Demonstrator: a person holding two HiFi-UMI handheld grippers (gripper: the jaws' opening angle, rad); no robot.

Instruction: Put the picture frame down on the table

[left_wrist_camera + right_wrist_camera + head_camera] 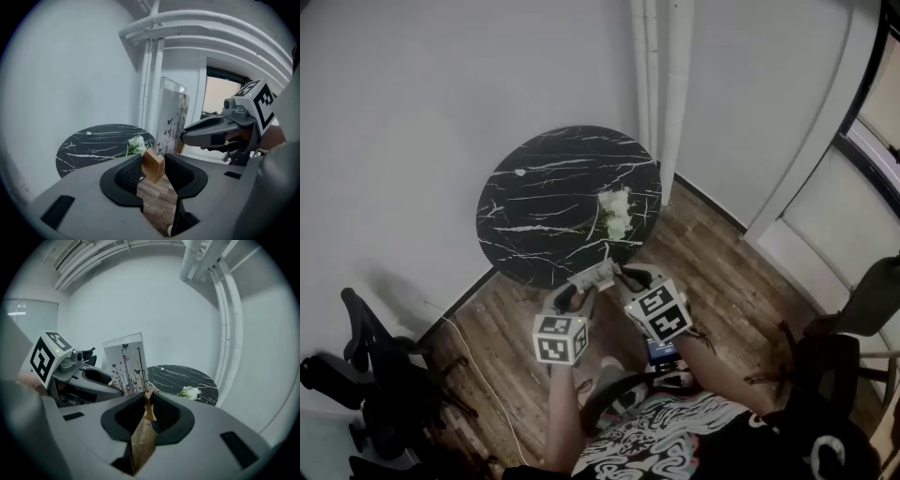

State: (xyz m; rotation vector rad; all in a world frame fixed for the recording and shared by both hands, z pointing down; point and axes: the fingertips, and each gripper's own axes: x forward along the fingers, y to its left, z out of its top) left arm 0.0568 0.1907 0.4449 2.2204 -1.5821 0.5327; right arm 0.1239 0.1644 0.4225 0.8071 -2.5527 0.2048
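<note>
a clear acrylic picture frame (171,117) with a butterfly-and-stem print is held upright in the air between the two grippers. it is close to the near rim of the round black white-veined marble table (544,197), apart from the top and not yet set down. the left gripper (153,171) is seen with its jaws spread fairly wide and closed on a light brown wooden block (153,164) at one bottom end of the frame. the block sits a bit tilted between the pads, with brown wooden plank floor (722,281) seen below. the right gripper (149,411) is seen with its jaws nearly together, pinched on a thin brown wooden piece (149,399), taken to be the frame's other bottom end. a small bunch of white flowers (616,214) is laid on the table's right part. the panel is judged stiff and light, but smooth and slippery, and likely to scratch or chip if knocked on the hard top. with only the base gripped it is judged top-heavy, so tipping is the risk. the wooden base parts are judged the right hold, as taken now, rather than the glossy sheet. the bare patch left of the flowers is judged the spot for lowering. the base should be kept level, and both ends let go only once the frame is borne by the top.
</note>
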